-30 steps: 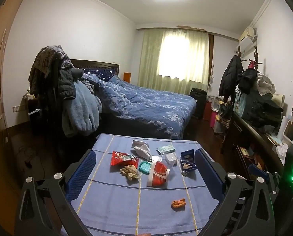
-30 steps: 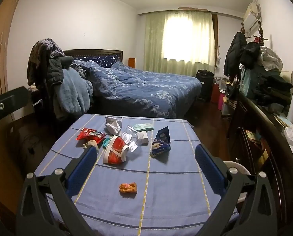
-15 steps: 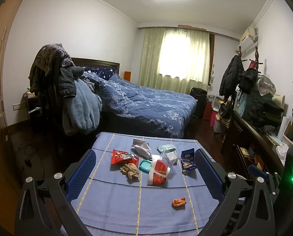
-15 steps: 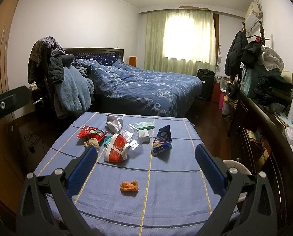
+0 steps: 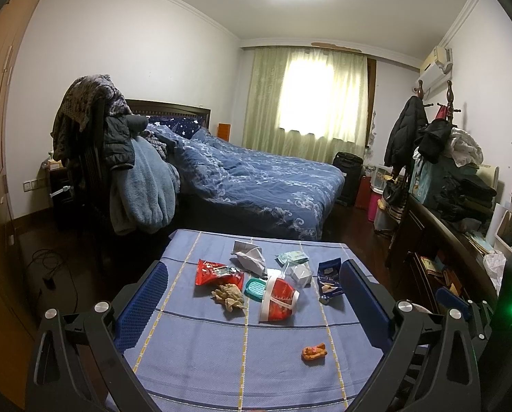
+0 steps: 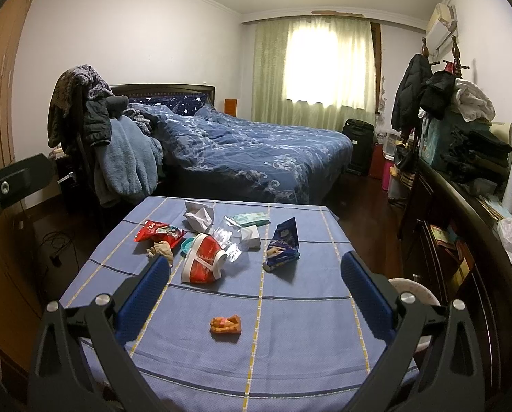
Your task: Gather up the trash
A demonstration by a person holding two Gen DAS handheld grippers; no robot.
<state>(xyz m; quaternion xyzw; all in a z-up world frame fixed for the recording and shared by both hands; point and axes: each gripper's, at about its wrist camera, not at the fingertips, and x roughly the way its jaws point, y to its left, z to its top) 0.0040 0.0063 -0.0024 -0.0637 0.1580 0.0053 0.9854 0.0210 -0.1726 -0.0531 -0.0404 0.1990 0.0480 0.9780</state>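
Observation:
Trash lies on a table with a blue cloth (image 5: 201, 350) (image 6: 290, 326). There is a red and white paper cup on its side (image 5: 278, 299) (image 6: 204, 263), a red snack bag (image 5: 218, 272) (image 6: 158, 231), a dark blue wrapper (image 5: 329, 279) (image 6: 283, 242), crumpled white paper (image 5: 250, 257) (image 6: 199, 218), a crumpled brown tissue (image 5: 229, 295) (image 6: 161, 249) and a small orange scrap (image 5: 313, 351) (image 6: 225, 324). My left gripper (image 5: 254, 304) and my right gripper (image 6: 255, 292) are open and empty, held above the near part of the table.
A bed with a blue quilt (image 5: 256, 178) stands behind the table. A chair piled with clothes (image 5: 118, 158) is at the left. A dark cabinet with stacked clothes (image 6: 468, 178) runs along the right. A pale round bin rim (image 6: 413, 292) shows beside the table's right edge.
Both views have shifted slightly; the table and trash sit a little farther up in frame. The trash has not moved and both grippers stay open.

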